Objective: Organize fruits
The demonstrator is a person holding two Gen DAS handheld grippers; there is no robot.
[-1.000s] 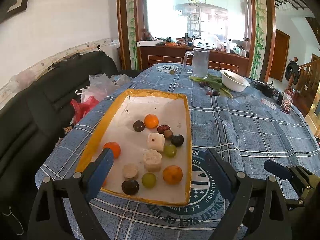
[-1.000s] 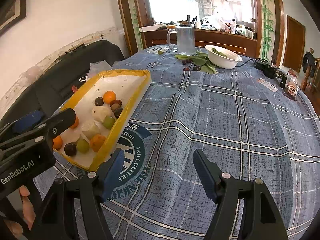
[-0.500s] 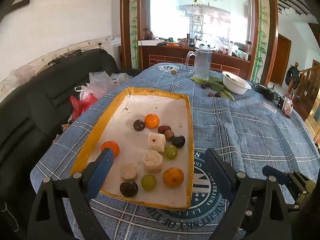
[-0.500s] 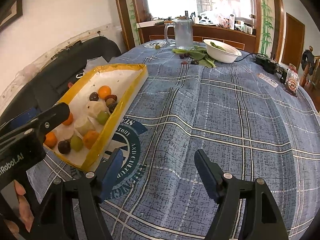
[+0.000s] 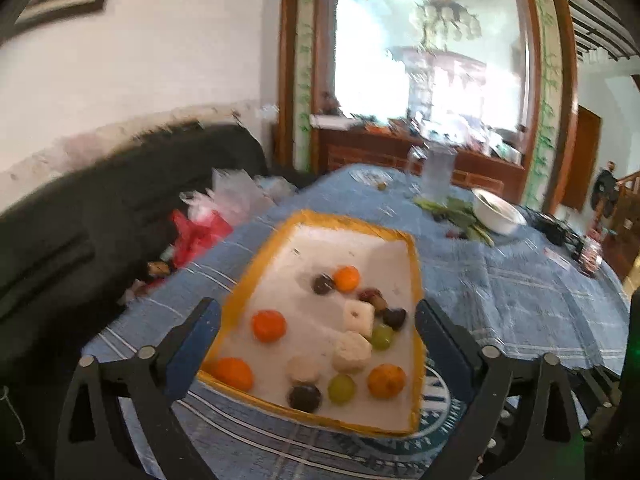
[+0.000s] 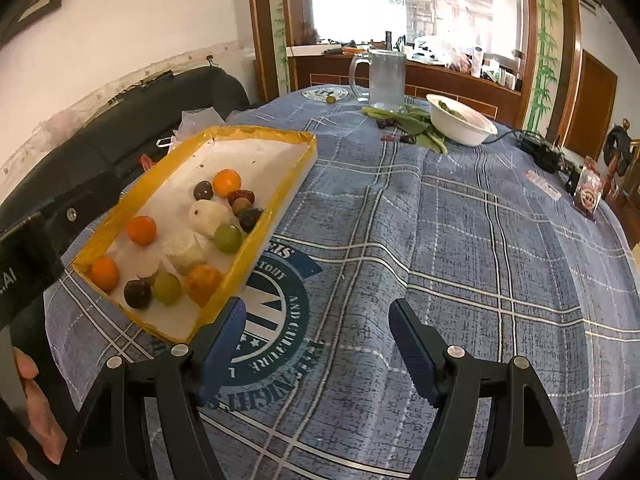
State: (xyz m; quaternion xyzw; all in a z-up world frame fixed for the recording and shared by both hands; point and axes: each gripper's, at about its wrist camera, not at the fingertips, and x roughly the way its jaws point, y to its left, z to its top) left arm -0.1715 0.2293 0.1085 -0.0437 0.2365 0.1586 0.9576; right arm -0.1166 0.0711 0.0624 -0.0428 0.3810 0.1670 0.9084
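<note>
Matt woven cloth tablecloth [image 6: 460, 240]

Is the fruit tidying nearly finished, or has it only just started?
Barely started, it seems. Done: nothing clearly sorted; oranges, green and dark fruits and pale chunks lie mixed in the yellow-rimmed tray. In hand: nothing. The left gripper, jaws just opened wider, frames the tray without touching fruit; the right gripper hangs open over the tablecloth. Left: all the sorting, maybe also the loose fruit near the white bowl.

Both wrist views look down along their fingers at the table (left nearer), sharing the yellow-rimmed fruit tray [image 5: 414, 264] [image 6: 280, 196].
</note>
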